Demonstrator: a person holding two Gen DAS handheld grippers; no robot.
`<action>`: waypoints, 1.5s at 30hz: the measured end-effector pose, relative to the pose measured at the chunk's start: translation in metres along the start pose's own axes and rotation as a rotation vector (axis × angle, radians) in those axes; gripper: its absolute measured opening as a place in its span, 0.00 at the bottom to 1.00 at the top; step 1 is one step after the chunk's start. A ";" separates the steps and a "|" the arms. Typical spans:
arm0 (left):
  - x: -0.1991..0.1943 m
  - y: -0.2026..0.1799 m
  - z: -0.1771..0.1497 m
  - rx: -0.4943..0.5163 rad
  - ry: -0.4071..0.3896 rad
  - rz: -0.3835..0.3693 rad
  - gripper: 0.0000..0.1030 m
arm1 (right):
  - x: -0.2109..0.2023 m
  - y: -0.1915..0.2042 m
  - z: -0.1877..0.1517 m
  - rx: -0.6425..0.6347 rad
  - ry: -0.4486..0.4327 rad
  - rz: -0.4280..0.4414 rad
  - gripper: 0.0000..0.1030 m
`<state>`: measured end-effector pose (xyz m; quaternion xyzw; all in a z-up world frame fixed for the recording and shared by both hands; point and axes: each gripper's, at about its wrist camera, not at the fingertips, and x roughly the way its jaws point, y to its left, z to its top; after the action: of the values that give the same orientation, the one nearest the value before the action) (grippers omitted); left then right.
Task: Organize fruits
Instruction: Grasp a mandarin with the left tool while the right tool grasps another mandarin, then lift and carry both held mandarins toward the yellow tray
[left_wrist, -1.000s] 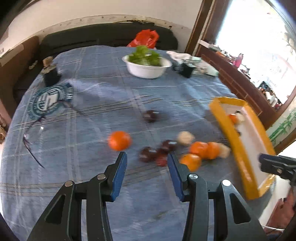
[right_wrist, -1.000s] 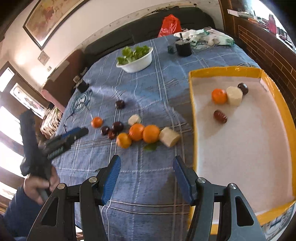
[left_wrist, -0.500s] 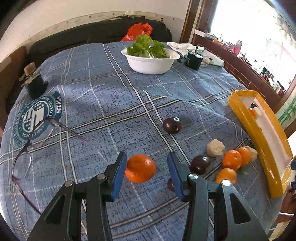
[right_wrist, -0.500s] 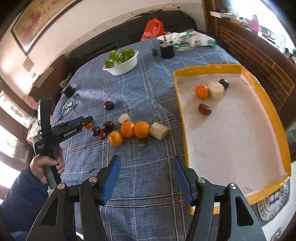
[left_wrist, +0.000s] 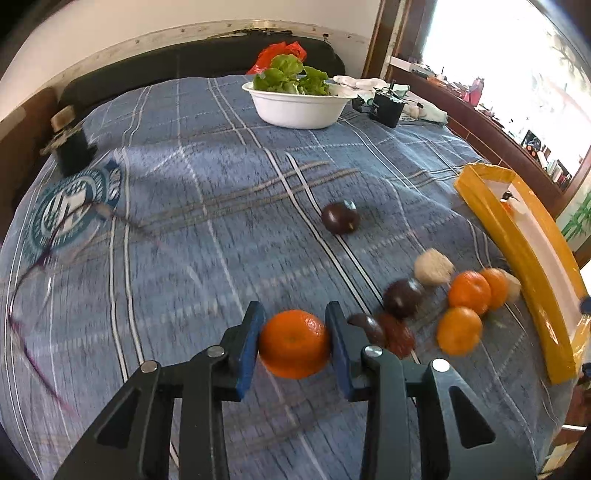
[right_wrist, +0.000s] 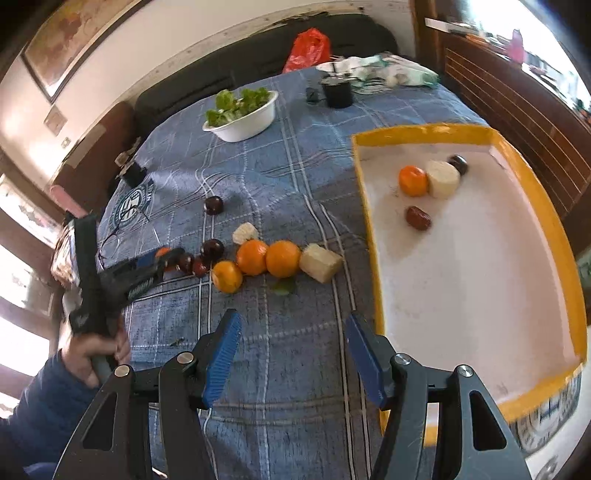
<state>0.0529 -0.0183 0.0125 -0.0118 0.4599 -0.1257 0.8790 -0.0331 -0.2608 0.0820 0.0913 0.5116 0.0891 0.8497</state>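
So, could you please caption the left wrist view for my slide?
Left gripper closes on an orange beside scattered fruit on the blue plaid tablecloth.

The left black two-finger tool with blue pads (left_wrist: 293, 343) reaches forward low over the table, its pads pressed against both sides of a round orange tangerine (left_wrist: 294, 343). In the right wrist view the same tool is gripped by its handle in the person's left hand (right_wrist: 94, 356), the forearm in a dark blue sleeve. The right black two-finger tool with blue pads (right_wrist: 293, 360) hovers above the table with its fingers spread wide apart and nothing between them.
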 end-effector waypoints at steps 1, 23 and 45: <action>-0.006 0.000 -0.006 -0.021 -0.001 -0.003 0.33 | 0.004 0.001 0.004 -0.014 0.005 0.007 0.62; -0.054 -0.028 -0.087 -0.121 -0.051 0.070 0.33 | 0.105 0.037 0.055 -0.494 0.180 0.013 0.45; -0.055 -0.024 -0.086 -0.137 -0.054 0.059 0.33 | 0.052 0.051 -0.005 -0.432 0.141 0.139 0.34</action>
<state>-0.0523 -0.0210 0.0104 -0.0616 0.4434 -0.0679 0.8916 -0.0165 -0.1990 0.0482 -0.0641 0.5312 0.2610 0.8035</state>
